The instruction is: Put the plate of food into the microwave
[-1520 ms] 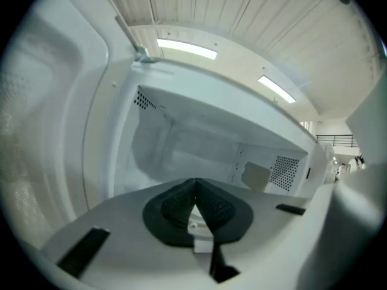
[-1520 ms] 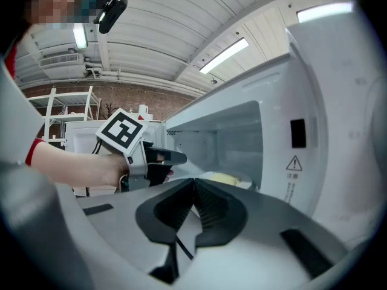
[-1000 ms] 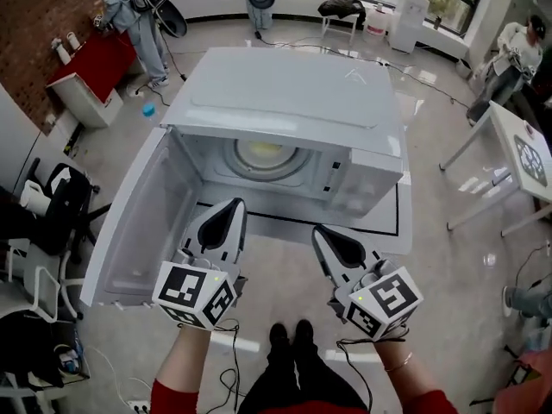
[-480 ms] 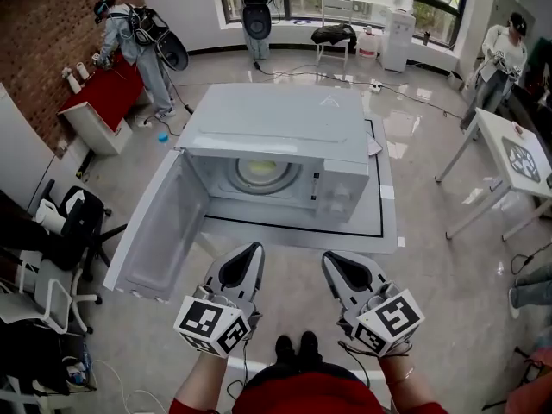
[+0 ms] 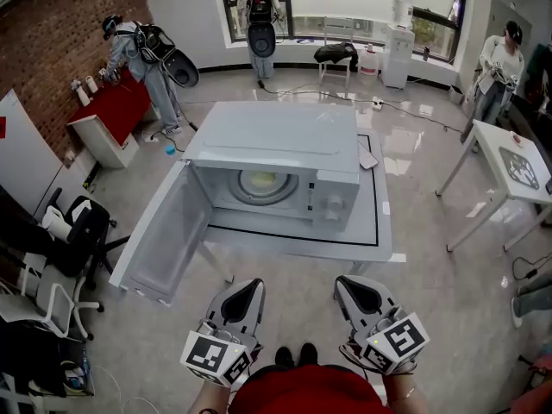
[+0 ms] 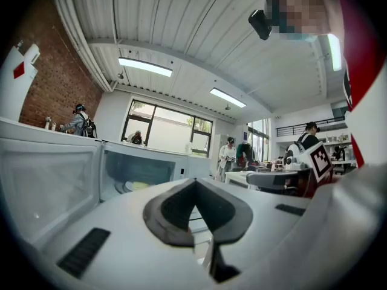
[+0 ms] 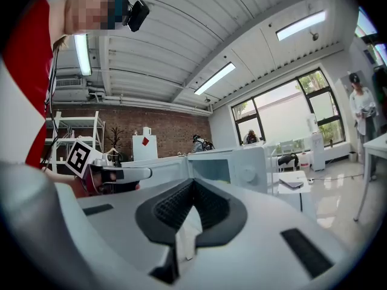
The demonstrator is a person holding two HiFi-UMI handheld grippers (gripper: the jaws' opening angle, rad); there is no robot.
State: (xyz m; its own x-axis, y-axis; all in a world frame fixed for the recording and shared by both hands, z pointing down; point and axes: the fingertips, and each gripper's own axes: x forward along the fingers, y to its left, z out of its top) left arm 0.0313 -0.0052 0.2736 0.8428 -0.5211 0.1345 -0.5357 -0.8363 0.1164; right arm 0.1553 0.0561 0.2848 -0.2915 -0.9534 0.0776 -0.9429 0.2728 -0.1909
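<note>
I find the microwave (image 5: 276, 158) with its door (image 5: 168, 240) standing open at left. The plate of food (image 5: 259, 182) sits inside, so placement looks done. My left gripper (image 5: 250, 287) and right gripper (image 5: 345, 285) hang well clear, jaws together and empty, with nothing left to carry.

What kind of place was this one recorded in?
Probably a lab or open workspace, not a home kitchen: the microwave stands on a lone table mid-floor, and other people wear gear by a brick wall.
</note>
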